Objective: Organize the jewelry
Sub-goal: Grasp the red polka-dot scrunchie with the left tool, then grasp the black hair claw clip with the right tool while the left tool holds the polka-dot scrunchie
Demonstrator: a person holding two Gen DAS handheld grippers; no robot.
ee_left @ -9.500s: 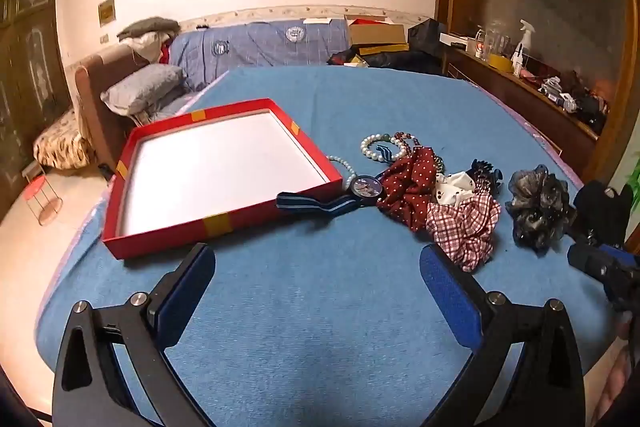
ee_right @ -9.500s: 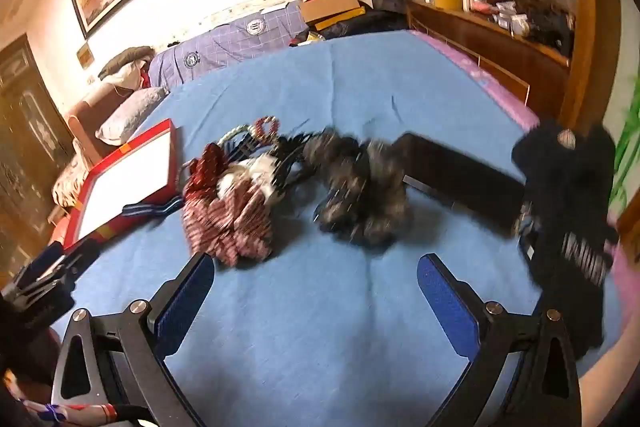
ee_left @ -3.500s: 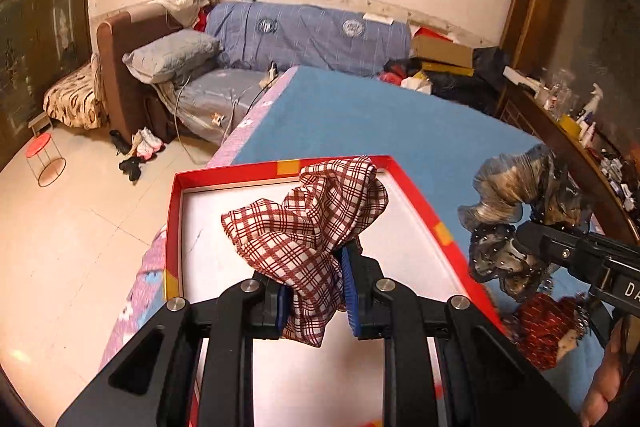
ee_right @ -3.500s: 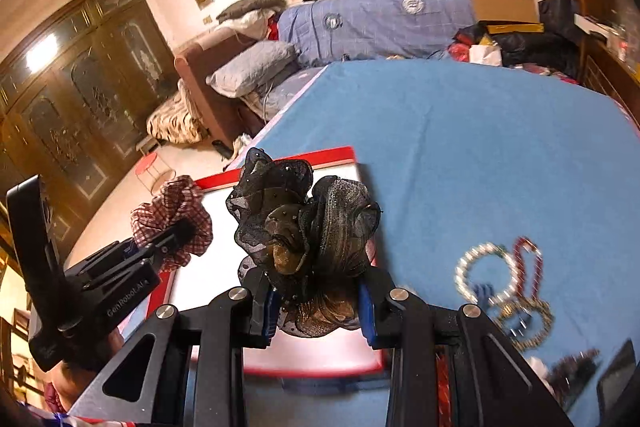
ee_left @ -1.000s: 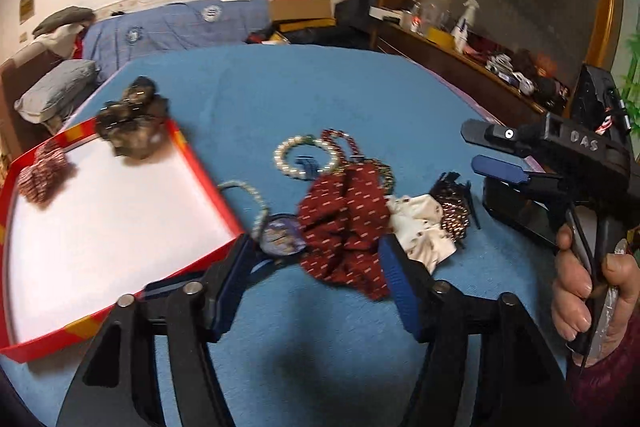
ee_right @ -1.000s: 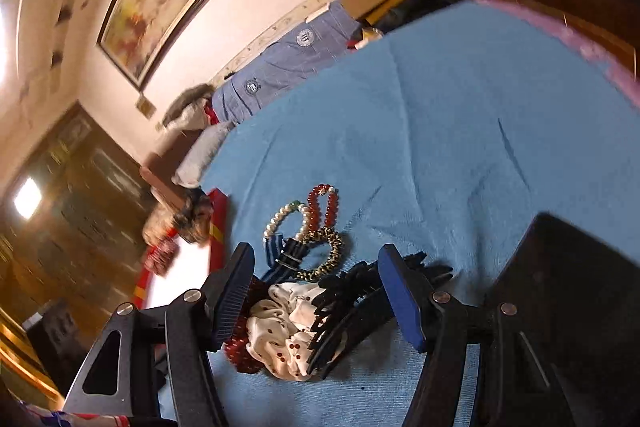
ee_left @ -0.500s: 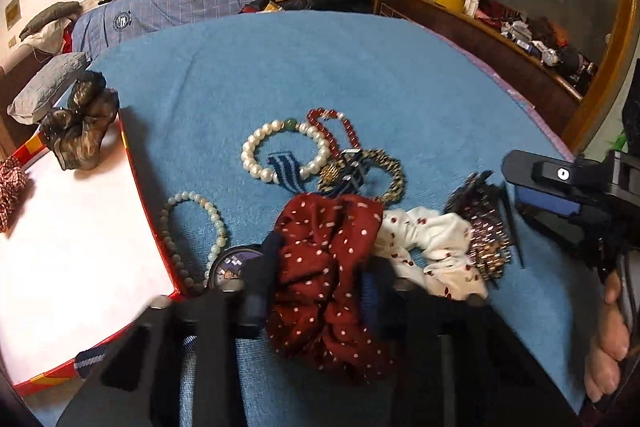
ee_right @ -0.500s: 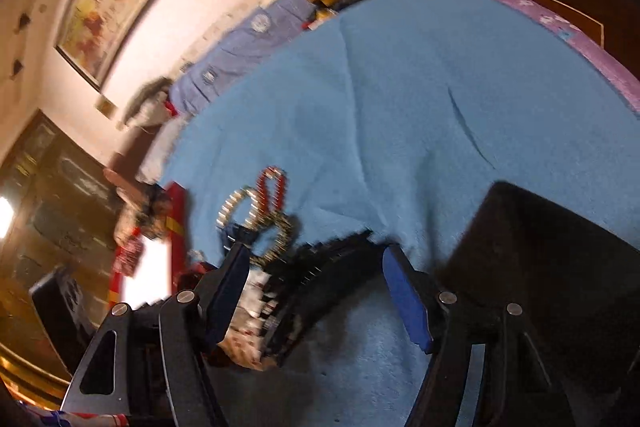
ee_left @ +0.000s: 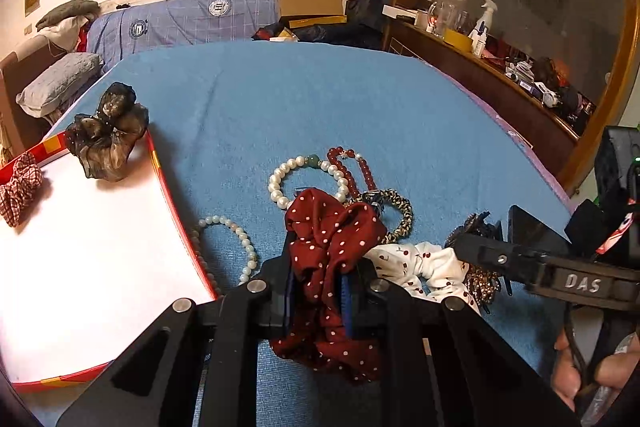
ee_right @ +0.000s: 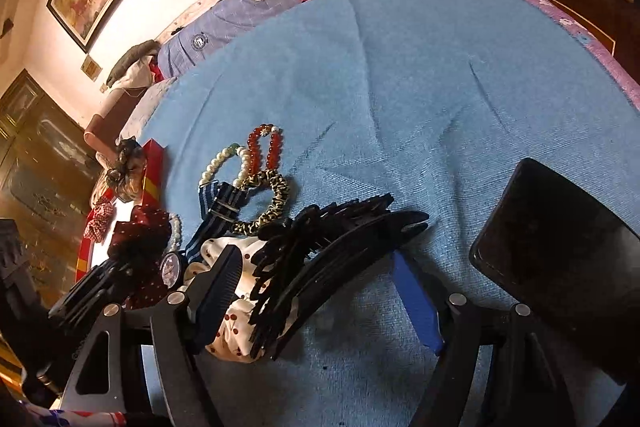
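Lifting step: I should raise the red dotted scrunchie (ee_left: pixel 334 259) straight up, clear of the pearl bracelet (ee_left: pixel 304 179), before carrying it to the red tray (ee_left: pixel 176 223).
Left tool (ee_left: pixel 318 293): clenched on the scrunchie, having just been closing.
Right tool (ee_right: pixel 320 287): released, just been opening, astride the black hair claw (ee_right: pixel 336 239) lying on the counter (ee_right: pixel 400 67); no pad presses it.
Scrunchie's place: on the counter beside the tray.

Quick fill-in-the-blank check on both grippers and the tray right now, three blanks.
1. The left gripper is shut on the dark red ____ scrunchie.
2. The right gripper stands open around a black hair ____.
3. The red tray already holds ____ scrunchies.

Missing words: polka-dot; claw clip; two
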